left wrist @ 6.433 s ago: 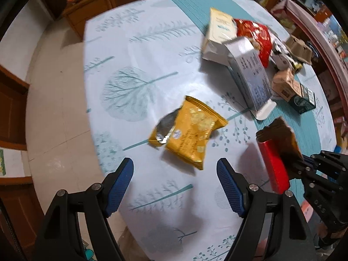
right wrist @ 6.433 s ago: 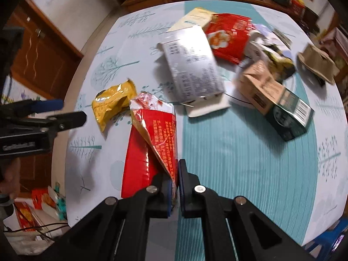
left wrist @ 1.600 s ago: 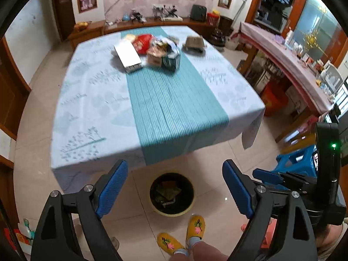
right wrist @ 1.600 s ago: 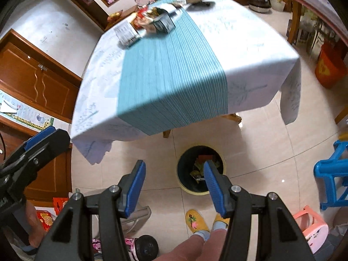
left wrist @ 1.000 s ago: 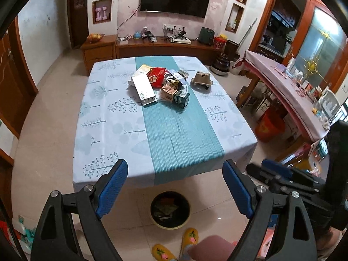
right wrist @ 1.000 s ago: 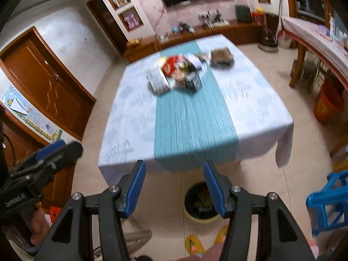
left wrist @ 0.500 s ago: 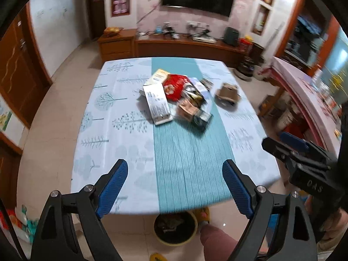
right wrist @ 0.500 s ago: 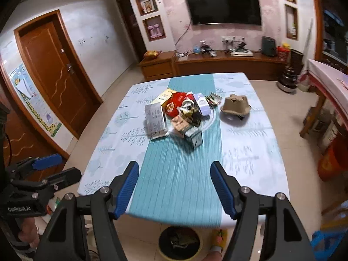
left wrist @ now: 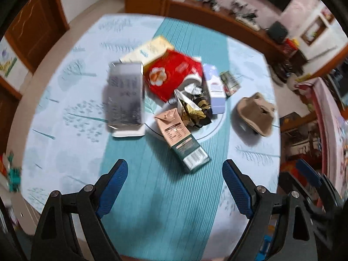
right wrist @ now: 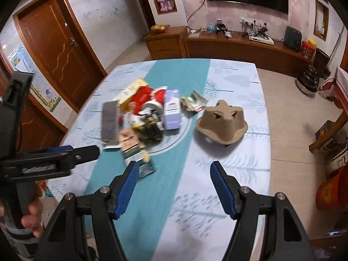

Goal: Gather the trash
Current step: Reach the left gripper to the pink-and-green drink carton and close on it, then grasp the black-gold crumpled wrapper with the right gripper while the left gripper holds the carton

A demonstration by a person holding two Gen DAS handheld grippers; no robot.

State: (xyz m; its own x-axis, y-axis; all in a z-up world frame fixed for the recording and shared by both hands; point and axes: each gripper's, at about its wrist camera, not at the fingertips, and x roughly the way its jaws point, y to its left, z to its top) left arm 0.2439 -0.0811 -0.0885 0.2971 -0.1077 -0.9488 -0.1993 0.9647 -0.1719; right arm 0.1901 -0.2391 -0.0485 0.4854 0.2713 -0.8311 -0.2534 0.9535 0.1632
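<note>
A pile of trash lies mid-table on the teal runner: a silver box (left wrist: 126, 96), a red snack bag (left wrist: 171, 76), a pink-and-green carton (left wrist: 181, 140), crumpled gold-black wrappers (left wrist: 195, 108), a lilac box (left wrist: 215, 87) and a brown cardboard tray (left wrist: 255, 114). My left gripper (left wrist: 174, 187) is open and empty, above the runner just short of the carton. My right gripper (right wrist: 174, 184) is open and empty, over the table's near part; the tray (right wrist: 221, 121) and the pile (right wrist: 143, 117) lie ahead of it. The left gripper shows at its left (right wrist: 65, 154).
The table (right wrist: 239, 82) has a pale tree-print cloth. A wooden sideboard (right wrist: 217, 45) with electronics stands behind it, a brown door (right wrist: 56, 50) at the left. Tiled floor lies at the right with a red bin (right wrist: 332, 191).
Both grippers have risen from the floor bin and moved in over the table toward the pile. Both stay open and empty.
</note>
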